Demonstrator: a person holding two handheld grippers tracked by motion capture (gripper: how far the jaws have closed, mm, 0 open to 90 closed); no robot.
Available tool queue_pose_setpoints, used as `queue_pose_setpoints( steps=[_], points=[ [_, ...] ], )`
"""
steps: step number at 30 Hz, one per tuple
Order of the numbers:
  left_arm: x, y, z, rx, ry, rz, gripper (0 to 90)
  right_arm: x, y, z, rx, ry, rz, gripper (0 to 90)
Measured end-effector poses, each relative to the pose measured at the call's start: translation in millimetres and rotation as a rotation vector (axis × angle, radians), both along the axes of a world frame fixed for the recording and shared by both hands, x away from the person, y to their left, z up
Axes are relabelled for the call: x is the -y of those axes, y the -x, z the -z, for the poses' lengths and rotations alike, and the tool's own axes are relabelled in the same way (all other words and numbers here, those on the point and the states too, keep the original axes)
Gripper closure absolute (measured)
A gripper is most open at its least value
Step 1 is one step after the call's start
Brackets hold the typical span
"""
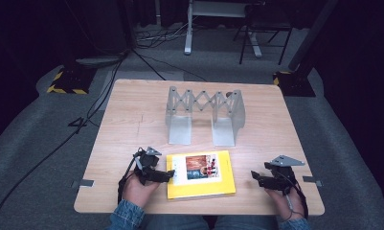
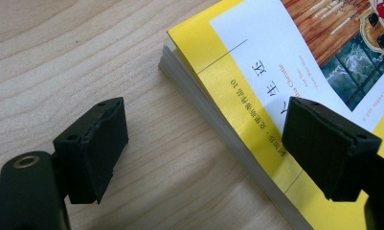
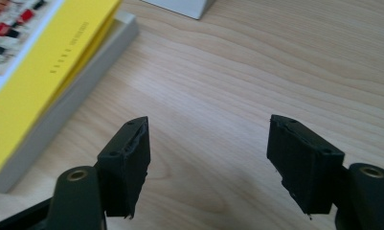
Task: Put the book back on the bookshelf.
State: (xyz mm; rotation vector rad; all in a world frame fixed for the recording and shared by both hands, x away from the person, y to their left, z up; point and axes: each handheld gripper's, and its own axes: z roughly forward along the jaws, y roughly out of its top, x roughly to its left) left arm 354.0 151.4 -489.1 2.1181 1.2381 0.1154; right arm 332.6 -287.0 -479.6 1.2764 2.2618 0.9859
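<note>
**Left gripper at the book's edge, right one waiting**

High view: a dark room with grey carpet, cables and stand legs behind a pale wooden table [image 1: 132, 120]. A grey metal rack [image 1: 205, 115] with a scissor-lattice back stands mid-table. Near the front edge lies a yellow book [image 1: 200, 174], flat, cover up. The left gripper [image 1: 168, 174] reaches its left edge; the right gripper [image 1: 254, 176] sits apart from the book on its right side, over bare wood.

Left gripper view: the jaws stand wide apart, holding nothing. One pad hangs over the cover of the book [image 2: 237, 91], the other over the wood beside it, so the left gripper [image 2: 204, 143] straddles the page-block edge without clamping.

Right gripper view: the right gripper [image 3: 208, 163] is likewise spread and empty, above bare table. The book [image 3: 41, 72] lies off to one side, its cover lifting a little from the pages; a corner of the rack [image 3: 180, 5] shows at the top.

The book looks fairly thick and moderately heavy, with a glossy, probably slick soft cover that will flex. Pinching the cover alone would likely open it; a grip across the whole thickness near the spine seems safer.
</note>
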Motion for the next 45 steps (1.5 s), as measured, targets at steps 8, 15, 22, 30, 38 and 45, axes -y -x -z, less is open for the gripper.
queue_pose_setpoints(
  steps=[8,15,22,30,38,45],
  points=[
    [2.5,-4.2,0.9,0.009,0.008,0.002,16.2,-30.0,18.3,-8.0,-0.033,-0.062,-0.112,31.2],
    [5.4,-8.5,-0.3,-0.003,0.004,0.004,17.1,-57.0,25.4,-6.9,-0.093,-0.09,-0.182,31.7],
    [6.7,-10.9,0.1,0.001,0.007,0.013,17.4,-76.1,26.4,2.6,-0.128,-0.06,-0.235,30.5],
    [8.4,-10.1,0.0,0.001,0.035,0.027,25.6,-81.2,28.0,11.0,-0.144,-0.027,-0.253,24.8],
    [11.4,-8.9,-0.2,-0.01,0.052,0.04,32.2,-88.1,31.9,14.8,-0.085,0.009,-0.279,22.5],
    [11.8,-8.6,-0.3,-0.012,0.056,0.039,33.6,-90.3,33.6,16.1,-0.065,0.025,-0.28,21.3]
  ],
)
